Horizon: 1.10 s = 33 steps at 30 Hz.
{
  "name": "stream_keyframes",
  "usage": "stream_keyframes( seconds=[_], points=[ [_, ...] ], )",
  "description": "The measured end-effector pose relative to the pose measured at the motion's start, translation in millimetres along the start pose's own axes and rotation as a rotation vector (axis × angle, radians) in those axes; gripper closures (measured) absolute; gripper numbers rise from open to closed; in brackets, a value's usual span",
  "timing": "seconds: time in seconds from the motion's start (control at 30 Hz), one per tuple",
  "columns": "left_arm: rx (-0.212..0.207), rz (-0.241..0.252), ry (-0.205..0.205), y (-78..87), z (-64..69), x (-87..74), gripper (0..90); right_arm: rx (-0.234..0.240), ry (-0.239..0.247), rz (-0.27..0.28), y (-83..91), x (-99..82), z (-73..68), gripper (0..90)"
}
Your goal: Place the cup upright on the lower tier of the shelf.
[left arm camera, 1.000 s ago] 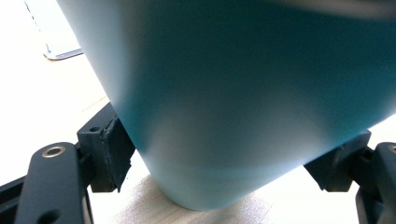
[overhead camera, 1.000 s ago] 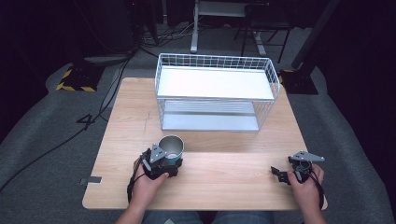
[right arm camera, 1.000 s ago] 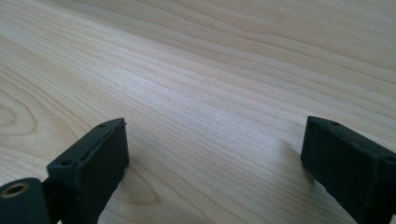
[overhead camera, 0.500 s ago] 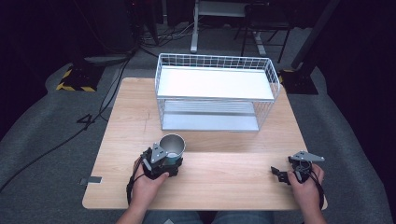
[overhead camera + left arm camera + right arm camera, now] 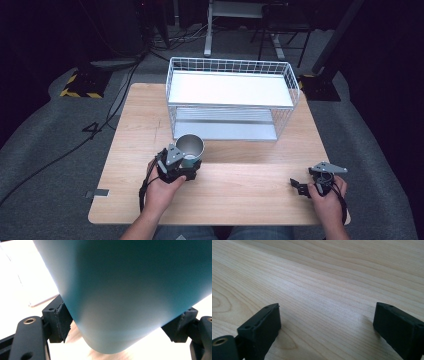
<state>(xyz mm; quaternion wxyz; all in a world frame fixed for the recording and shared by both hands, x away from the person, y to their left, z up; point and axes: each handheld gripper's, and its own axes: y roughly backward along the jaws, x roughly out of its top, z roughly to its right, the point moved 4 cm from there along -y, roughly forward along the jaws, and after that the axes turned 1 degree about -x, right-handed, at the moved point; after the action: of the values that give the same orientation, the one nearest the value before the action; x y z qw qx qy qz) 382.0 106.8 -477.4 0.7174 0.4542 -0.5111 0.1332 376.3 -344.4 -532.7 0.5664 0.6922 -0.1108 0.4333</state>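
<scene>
Fingers: your left gripper (image 5: 189,167) pinches the teal cup (image 5: 190,148); your right gripper (image 5: 298,187) stands spread over bare wood (lower right).
Room: the table (image 5: 240,195) lies open between both hands; the wire rack (image 5: 231,100) stands just behind the cup.
Cup: centre-left, upright, between the pads (image 5: 60,321).
Hidden: the cup's rim is cut off in the left gripper view.

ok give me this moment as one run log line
left claw: shut on cup, upright | right claw: open, holds nothing, low over table | wire rack: behind cup, both shelves bare
</scene>
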Motion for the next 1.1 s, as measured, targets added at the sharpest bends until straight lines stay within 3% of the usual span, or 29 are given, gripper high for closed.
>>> stream_keyframes(
  seconds=[0.33,1.1],
  points=[
    [-0.019,0.018,0.022,-12.8,0.1,23.0,21.9,0.000,0.000,-0.001,0.1,0.0,0.0,7.8],
    [-0.023,0.027,0.004,-53.4,7.8,60.7,21.9,-0.001,0.000,0.000,0.0,0.0,0.0,7.7]
  ],
)
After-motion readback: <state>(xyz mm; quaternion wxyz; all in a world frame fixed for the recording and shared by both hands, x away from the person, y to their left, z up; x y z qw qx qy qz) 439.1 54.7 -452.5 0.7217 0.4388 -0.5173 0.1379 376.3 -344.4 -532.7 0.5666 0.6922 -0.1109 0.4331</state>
